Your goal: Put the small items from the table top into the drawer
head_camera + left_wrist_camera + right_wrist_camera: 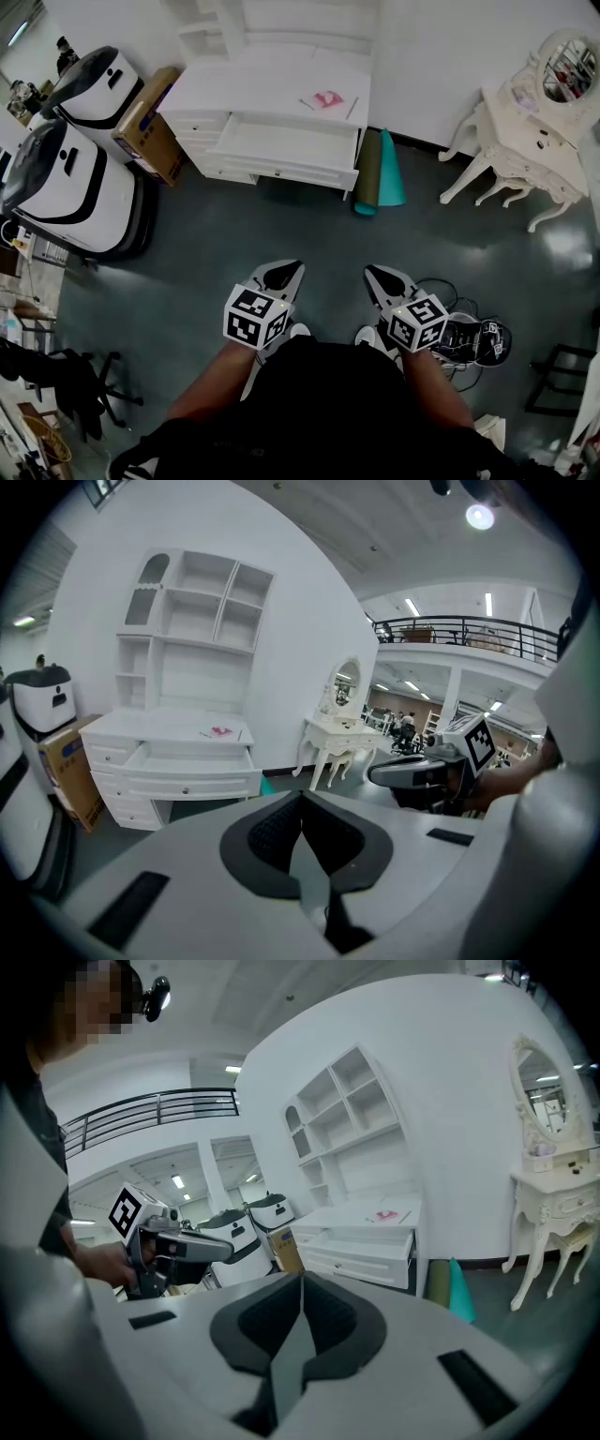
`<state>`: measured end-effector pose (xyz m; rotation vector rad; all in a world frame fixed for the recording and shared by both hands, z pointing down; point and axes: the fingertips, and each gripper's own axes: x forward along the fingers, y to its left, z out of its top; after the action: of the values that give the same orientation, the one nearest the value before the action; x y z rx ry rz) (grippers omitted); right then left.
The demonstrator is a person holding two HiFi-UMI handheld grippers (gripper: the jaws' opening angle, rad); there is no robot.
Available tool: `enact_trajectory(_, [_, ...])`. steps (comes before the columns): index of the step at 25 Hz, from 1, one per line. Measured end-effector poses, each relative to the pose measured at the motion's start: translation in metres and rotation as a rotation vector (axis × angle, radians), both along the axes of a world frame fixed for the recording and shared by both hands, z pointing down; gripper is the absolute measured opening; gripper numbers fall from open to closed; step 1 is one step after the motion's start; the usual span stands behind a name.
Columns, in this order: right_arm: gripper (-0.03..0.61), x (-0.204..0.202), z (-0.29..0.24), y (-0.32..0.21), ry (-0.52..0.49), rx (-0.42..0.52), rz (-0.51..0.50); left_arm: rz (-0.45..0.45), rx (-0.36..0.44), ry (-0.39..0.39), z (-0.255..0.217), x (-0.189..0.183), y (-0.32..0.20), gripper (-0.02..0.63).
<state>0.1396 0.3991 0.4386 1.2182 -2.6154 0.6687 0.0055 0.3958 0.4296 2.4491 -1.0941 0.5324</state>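
Standing at the far left of the head view are two white machines with black trim (80,183), and a cardboard box (150,127) leans between them and the white desk (272,89). The desk's wide drawer (286,148) is pulled out toward the person. On the desk top, right of the middle and behind the open drawer, lies a small pink item (325,99); it is too small to tell what it is. Just right of the desk, two rolled mats (380,173), one olive and one teal, lie on the dark floor (234,244). A white dressing table with an oval mirror (539,117) stands at the far right.

Low in the same view, well apart from the desk, the left gripper (284,270) and the right gripper (381,274) are held side by side, both pointing toward the desk. In the left gripper view its dark pads (272,832) are pressed together with nothing between them. The right gripper's pads (328,1321) likewise meet on nothing.
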Motion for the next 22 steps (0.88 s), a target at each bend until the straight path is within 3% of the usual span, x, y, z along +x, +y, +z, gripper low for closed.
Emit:
enact_trajectory(11, [0.029,-0.039,0.019,0.008,-0.010,-0.054,0.077,0.033,-0.022,-0.007,0.015,-0.049,0.001,0.011])
enact_trajectory(22, [0.029,-0.067,0.020,-0.014,-0.003,-0.071,0.047,-0.004,-0.036,0.020,0.023,-0.075,-0.011,0.011])
